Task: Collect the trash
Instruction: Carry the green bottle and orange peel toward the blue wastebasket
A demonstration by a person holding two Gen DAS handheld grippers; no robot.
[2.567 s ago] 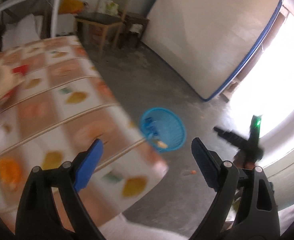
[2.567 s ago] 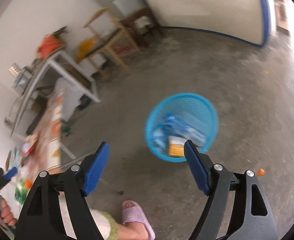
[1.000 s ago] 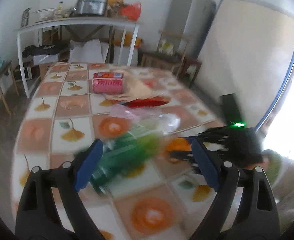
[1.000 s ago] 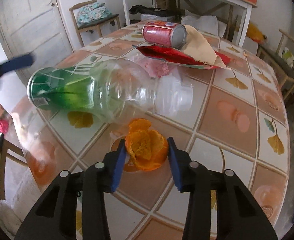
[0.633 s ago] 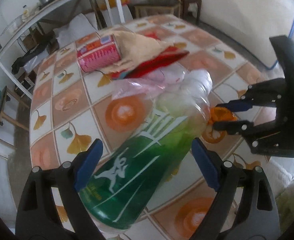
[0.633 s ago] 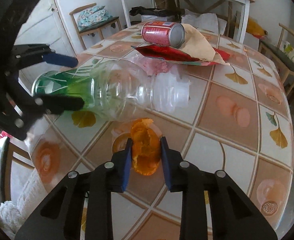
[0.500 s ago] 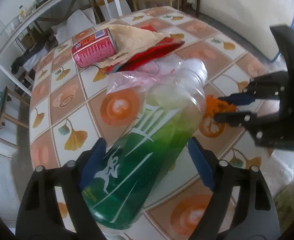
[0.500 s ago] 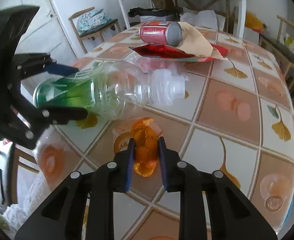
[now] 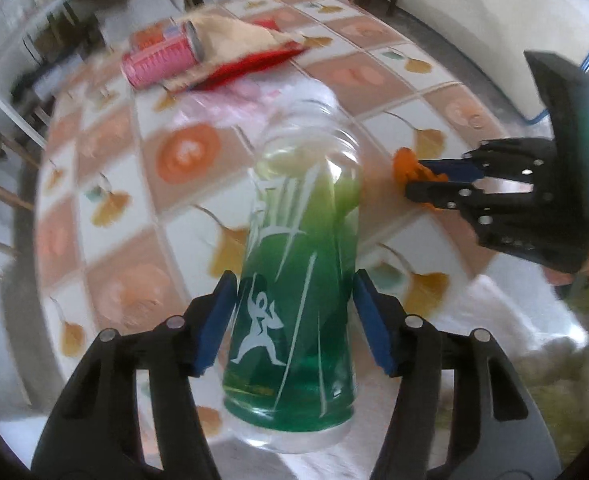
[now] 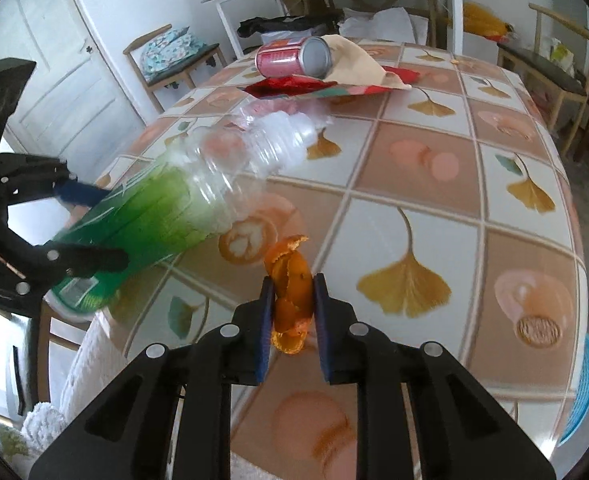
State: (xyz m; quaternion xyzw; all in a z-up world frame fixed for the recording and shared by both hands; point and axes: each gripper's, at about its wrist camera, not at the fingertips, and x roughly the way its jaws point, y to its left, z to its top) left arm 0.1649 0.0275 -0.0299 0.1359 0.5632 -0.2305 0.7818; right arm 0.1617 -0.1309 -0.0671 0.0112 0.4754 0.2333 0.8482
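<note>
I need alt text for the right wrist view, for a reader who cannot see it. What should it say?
The right tongs, jaws closing, pinch an orange peel above a tiled table. At left, the left tongs close around a green bottle lying at the table's edge. A red can and wrappers lie farther back.

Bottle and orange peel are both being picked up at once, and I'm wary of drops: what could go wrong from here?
The left gripper is closing only on the base end of the bottle, so the long neck end could swing or slip out. The right gripper, closing too, pinches a thin curl of orange peel that could tear or drop onto the table.
</note>
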